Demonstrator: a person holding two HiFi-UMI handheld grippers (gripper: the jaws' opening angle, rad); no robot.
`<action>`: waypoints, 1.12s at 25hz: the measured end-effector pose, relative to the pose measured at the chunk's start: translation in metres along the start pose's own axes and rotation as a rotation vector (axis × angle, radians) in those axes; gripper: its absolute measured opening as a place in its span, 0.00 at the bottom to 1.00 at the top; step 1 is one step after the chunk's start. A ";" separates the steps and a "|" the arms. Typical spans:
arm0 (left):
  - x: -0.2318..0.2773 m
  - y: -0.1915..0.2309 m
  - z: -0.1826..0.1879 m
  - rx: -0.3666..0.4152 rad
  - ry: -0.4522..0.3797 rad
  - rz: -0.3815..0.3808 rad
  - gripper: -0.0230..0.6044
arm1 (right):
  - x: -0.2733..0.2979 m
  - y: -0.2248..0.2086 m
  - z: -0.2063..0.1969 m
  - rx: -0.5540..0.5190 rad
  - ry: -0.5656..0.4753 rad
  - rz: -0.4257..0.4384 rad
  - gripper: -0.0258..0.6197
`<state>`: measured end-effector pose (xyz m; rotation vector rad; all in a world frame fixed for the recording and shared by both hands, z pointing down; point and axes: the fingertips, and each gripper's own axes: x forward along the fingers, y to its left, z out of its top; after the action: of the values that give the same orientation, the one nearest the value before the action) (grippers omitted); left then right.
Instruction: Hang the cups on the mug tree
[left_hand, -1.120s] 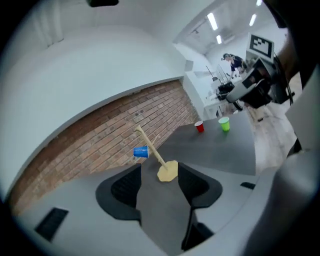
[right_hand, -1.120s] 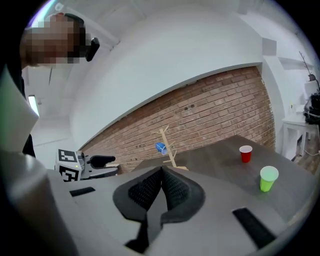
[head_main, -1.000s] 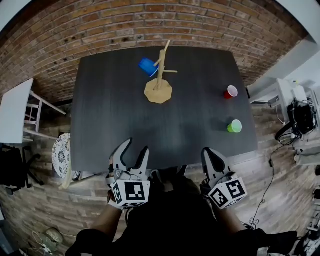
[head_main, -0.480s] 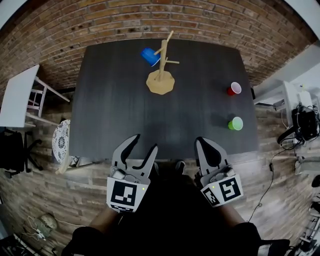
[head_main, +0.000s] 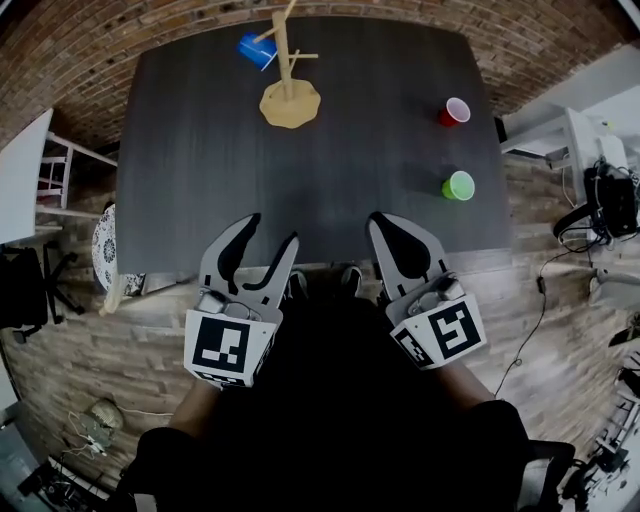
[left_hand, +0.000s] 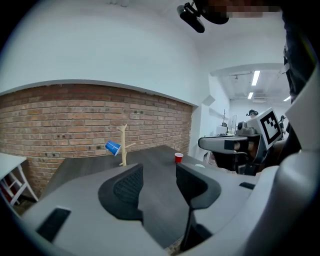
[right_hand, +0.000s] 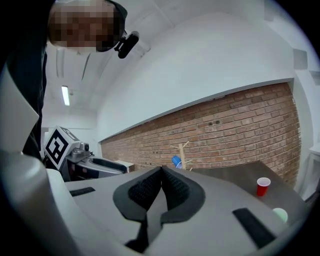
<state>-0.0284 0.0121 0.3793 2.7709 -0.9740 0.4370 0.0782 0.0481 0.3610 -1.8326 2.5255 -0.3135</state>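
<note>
Two loose cups, a red plastic cup (head_main: 455, 111) and a green plastic cup (head_main: 458, 185), stand mouth-up near the right edge of the dark counter (head_main: 300, 190). A blue plastic cup (head_main: 257, 50) already hangs on the wooden mug tree (head_main: 288, 80) at the far side. They look light, thin-walled and easy to crush or tip, so a gentle pinch across the rim seems best. The left gripper (head_main: 272, 232) has its fingers released and empty, having just narrowed slightly. The right gripper (head_main: 380, 222) is clenched on nothing. Compared with a second ago, both grippers reach further over the counter's near edge.
</note>
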 end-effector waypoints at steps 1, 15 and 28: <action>0.001 -0.003 -0.001 0.008 0.009 -0.003 0.38 | -0.001 -0.001 -0.001 -0.001 0.004 0.006 0.08; 0.013 -0.011 -0.007 0.020 0.045 -0.010 0.38 | -0.002 -0.011 -0.007 0.021 0.016 0.022 0.08; 0.018 -0.002 -0.003 -0.008 0.021 -0.009 0.38 | 0.007 -0.016 -0.013 0.044 0.043 0.025 0.08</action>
<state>-0.0142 0.0043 0.3875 2.7569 -0.9568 0.4587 0.0893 0.0386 0.3769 -1.7968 2.5459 -0.4085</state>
